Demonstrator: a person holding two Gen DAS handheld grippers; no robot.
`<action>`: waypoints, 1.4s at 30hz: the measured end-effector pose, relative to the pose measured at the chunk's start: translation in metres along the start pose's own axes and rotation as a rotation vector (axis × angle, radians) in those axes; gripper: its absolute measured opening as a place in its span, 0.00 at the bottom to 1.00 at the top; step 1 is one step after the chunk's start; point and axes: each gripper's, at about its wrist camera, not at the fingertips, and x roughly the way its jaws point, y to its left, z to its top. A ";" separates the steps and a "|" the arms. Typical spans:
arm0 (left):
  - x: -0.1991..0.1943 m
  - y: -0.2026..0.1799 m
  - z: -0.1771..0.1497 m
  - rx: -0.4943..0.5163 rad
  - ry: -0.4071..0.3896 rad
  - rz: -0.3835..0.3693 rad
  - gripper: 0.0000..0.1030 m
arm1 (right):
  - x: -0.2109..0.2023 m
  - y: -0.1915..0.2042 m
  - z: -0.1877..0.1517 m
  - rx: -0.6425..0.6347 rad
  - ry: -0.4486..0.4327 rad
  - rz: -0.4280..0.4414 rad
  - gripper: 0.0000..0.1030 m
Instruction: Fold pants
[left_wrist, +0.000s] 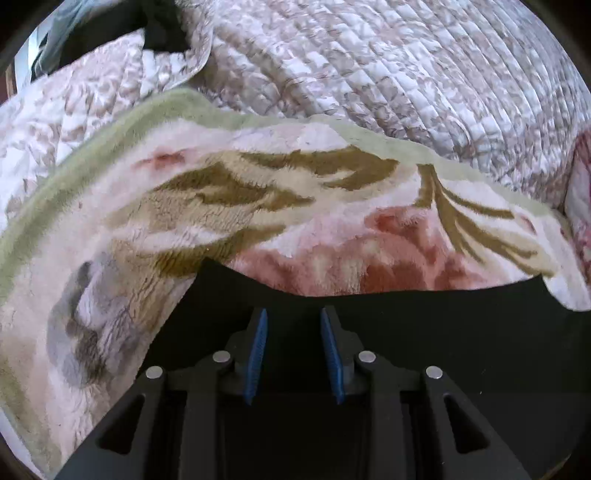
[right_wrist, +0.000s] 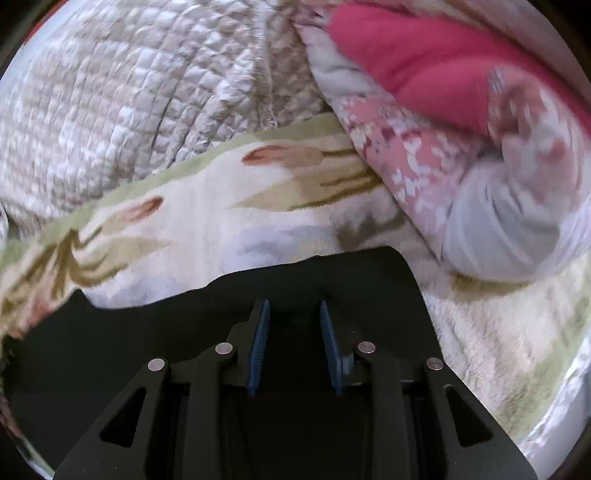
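Observation:
The black pants (left_wrist: 424, 325) lie flat on a floral fleece blanket (left_wrist: 258, 206). In the left wrist view their far edge runs across the frame just beyond my left gripper (left_wrist: 292, 314), which is open with blue pads (left_wrist: 258, 350) apart over the black cloth. In the right wrist view the pants (right_wrist: 351, 280) show a squared right corner. My right gripper (right_wrist: 294, 306) is open too, over the cloth, holding nothing.
A quilted beige bedspread (left_wrist: 369, 62) lies beyond the blanket (right_wrist: 184, 229). A pink and red bundle of bedding (right_wrist: 461, 129) sits at the right, close to the pants' corner. A dark gap (left_wrist: 159, 33) shows at far left.

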 end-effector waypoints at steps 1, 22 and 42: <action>-0.004 -0.003 -0.003 0.007 -0.005 0.001 0.32 | -0.005 0.005 0.000 -0.025 -0.024 0.005 0.29; -0.101 -0.063 -0.094 0.162 -0.055 -0.163 0.34 | -0.072 0.126 -0.121 -0.369 -0.017 0.277 0.29; -0.090 -0.012 -0.096 0.041 -0.055 -0.082 0.36 | -0.060 0.134 -0.124 -0.383 0.016 0.316 0.42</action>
